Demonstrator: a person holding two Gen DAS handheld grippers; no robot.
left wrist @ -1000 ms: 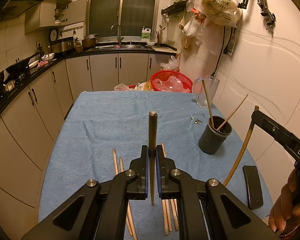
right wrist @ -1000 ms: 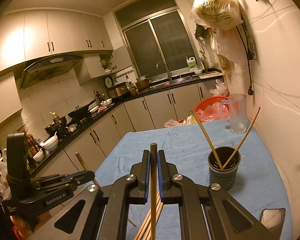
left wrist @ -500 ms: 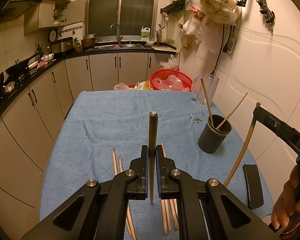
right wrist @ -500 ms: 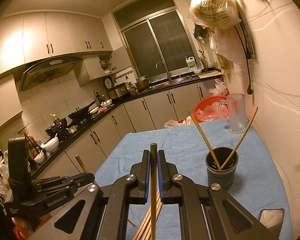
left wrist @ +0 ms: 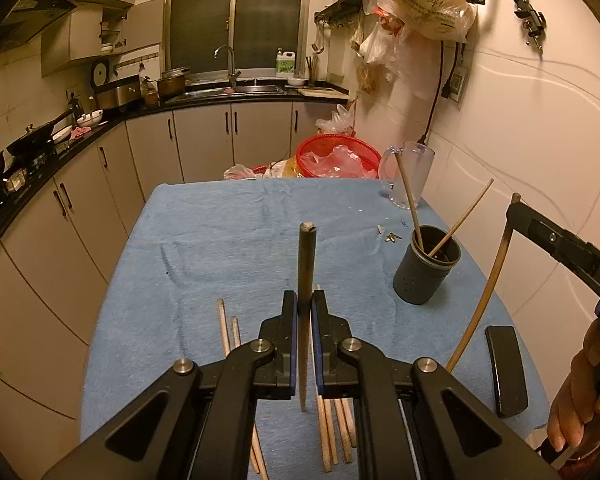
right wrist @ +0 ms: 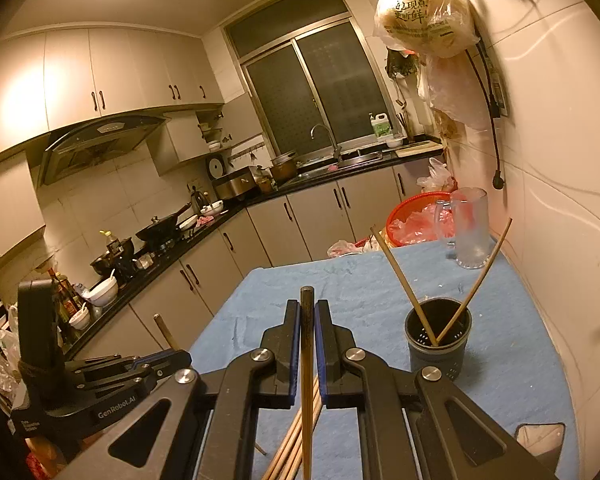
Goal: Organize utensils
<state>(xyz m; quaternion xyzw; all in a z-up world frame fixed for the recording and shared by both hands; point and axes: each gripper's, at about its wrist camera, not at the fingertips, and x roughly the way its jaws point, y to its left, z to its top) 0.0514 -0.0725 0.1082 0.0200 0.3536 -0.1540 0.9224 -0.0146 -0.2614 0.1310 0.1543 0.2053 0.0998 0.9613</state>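
Wooden chopstick [left wrist: 306, 300] clamped in left jaws, another chopstick [right wrist: 307, 360] in right jaws; lower ends cut off.

Your left gripper [left wrist: 305, 312] is tilted down over the table, jaws closed narrow, pads clamping a chopstick [left wrist: 306, 276] that runs straight out between the fingers. Your right gripper [right wrist: 307, 320] points closer to level, jaws likewise drawn in on a second chopstick [right wrist: 307, 360]. From the left camera, your right hand [left wrist: 584, 392] shows at the lower right edge, fingers wrapped round the handle. From the right camera, your left gripper sits low at left, its body side-on.
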